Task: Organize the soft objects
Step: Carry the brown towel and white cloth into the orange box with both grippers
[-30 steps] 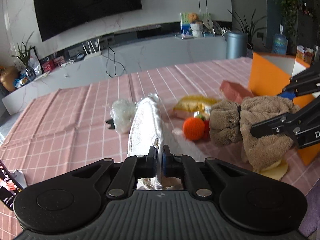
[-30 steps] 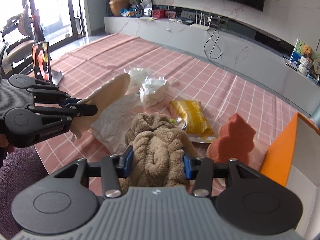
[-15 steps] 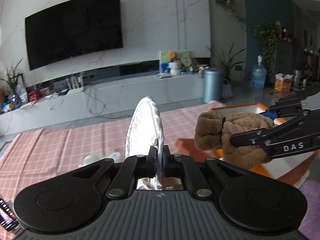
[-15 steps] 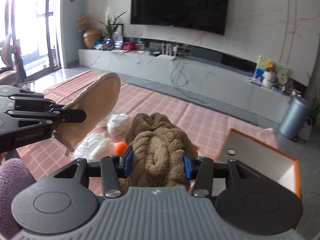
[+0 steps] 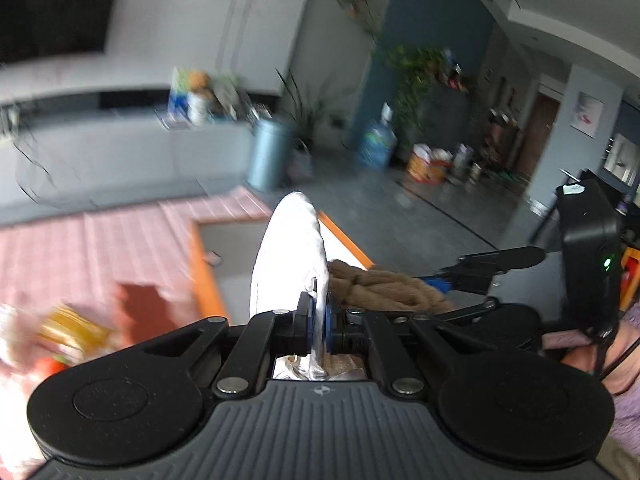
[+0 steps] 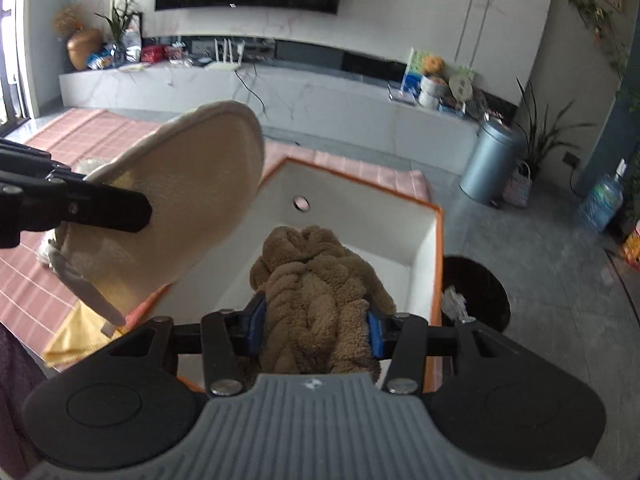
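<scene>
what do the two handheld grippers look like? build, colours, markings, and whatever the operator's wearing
Both alike: left gripper and right gripper have black linkage fingers with silver pivot pins, blue pads, two round black housings and a grey ribbed body with a small emblem. From the left wrist view, a black box with a green light rides on the right one. Fuzzy purple sleeve.

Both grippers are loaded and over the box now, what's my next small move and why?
Probably lower the right gripper a little and open it: its brown fleece bundle already hangs above the orange-rimmed box, whose white floor looks bare. The left gripper, pinching the cream slipper, can follow.
</scene>
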{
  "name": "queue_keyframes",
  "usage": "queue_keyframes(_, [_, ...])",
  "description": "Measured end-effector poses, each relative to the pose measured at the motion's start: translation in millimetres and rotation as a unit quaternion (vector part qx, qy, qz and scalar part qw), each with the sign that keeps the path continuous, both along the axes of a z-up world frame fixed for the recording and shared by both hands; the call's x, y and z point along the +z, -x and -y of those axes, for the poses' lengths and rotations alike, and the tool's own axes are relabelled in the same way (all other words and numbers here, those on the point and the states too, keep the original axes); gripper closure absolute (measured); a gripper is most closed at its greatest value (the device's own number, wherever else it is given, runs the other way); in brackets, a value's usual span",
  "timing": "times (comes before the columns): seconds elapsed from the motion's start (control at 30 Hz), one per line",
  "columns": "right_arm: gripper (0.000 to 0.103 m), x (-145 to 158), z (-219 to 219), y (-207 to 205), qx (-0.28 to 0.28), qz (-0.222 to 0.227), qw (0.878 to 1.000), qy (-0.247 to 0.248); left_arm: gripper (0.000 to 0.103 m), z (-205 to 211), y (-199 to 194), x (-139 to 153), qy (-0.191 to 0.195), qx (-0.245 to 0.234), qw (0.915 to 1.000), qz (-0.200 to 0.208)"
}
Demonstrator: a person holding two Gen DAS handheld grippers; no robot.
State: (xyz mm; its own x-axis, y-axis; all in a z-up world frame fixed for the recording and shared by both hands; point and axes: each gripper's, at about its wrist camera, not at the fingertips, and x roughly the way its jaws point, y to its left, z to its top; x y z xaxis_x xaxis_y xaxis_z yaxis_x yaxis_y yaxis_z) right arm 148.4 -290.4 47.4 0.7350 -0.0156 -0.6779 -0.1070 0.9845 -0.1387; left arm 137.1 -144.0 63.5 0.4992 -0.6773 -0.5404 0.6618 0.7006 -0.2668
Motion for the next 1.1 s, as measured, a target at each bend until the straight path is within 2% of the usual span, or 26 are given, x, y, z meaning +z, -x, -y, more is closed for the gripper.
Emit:
queue_keyframes(0.13, [0.055, -17.4, 8.9, -8.8, -0.011, -0.03, 0.999, -0.002, 0.097, 19.1, -37.4, -29.4, -0.014, -0.022, 0.998, -0.058])
queue_keyframes(0.27, [0.054, -34.8, 9.7, -24.5, -0.001, -0.058, 0.998, 0.005, 0.097, 23.9, -84.3, -58.3, -0.035, -0.022, 0.9931, -0.11])
queue_keyframes(0.57, [0.053, -67.6, 7.4, -53.1, 0.024, -0.117, 0.993, 0.021, 0.097, 20.4, -116.5, -76.1, -0.09, -0.017, 0.9833, -0.157])
queue_keyframes(0.77, [0.05, -80.9, 11.0, -62.2, 0.011, -0.152, 0.988, 0.0, 0.092, 27.2, -106.0, -67.5, -0.113, -0.013, 0.979, -0.169])
queue_keyframes(0.9, [0.045, -86.2, 11.0, -65.3, 0.005, -0.164, 0.986, -0.001, 0.089, 32.7, -103.1, -59.8, -0.136, -0.011, 0.9776, -0.161])
queue_keyframes(1.0, [0.042, -85.2, 9.9, -64.6, 0.007, -0.162, 0.987, 0.009, 0.077, 34.4, -98.6, -54.7, -0.14, -0.011, 0.9779, -0.154])
queue_keyframes(1.1, [0.035, -80.3, 7.7, -62.3, 0.01, -0.157, 0.987, 0.02, 0.057, 35.4, -93.3, -50.5, -0.141, -0.011, 0.9791, -0.147])
